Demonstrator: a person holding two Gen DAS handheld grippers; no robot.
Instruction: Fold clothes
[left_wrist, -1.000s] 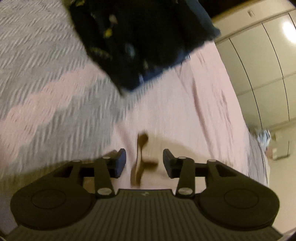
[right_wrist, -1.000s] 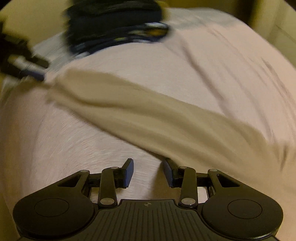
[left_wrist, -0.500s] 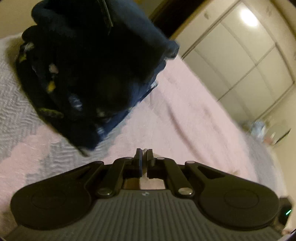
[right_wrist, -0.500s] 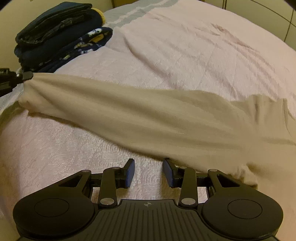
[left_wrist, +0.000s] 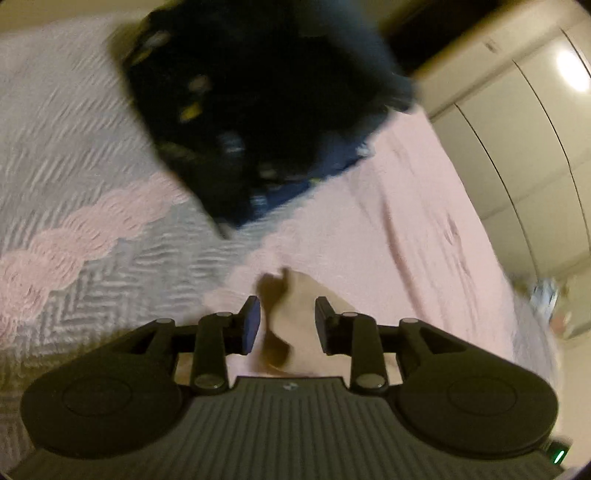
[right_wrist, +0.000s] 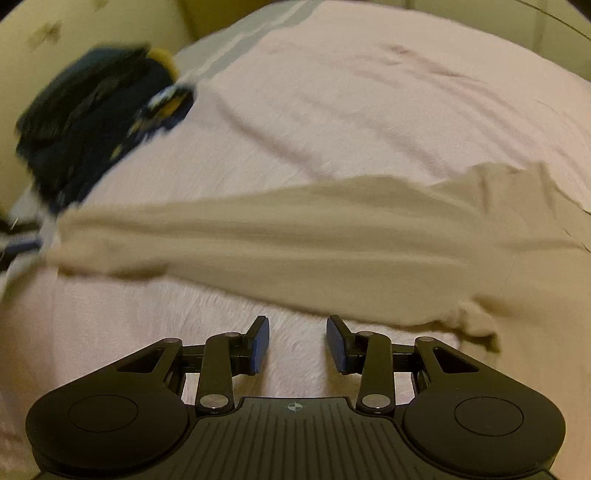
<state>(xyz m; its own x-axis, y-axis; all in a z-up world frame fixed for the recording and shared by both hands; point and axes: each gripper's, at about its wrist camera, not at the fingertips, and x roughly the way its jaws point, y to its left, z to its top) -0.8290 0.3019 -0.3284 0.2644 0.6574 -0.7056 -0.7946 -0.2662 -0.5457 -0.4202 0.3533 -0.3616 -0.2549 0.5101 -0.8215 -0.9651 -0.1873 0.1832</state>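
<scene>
Beige garment (right_wrist: 295, 243): one is seen, laid in a long, loose band across the pink bed cover (right_wrist: 369, 92), its sleeve end bunched at the right; no neat fold is shown on it.
Garment end: a tip of the beige cloth (left_wrist: 295, 317) lies between the left fingers, though no grip on it is seen.
Left gripper (left_wrist: 286, 325): fingers stand apart, with the cloth between them unclamped.
Right gripper (right_wrist: 297, 343): fingers stand apart, nothing held, poised just short of the garment's near edge.
Dark stack (right_wrist: 96, 122): one pile of folded dark clothes rests near the bed's head; the number of pieces in it cannot be told through the blur.
Progress: the dark pile is judged done; the beige garment is judged left to be folded.
Count: two grippers, one loose garment, one stack.
</scene>
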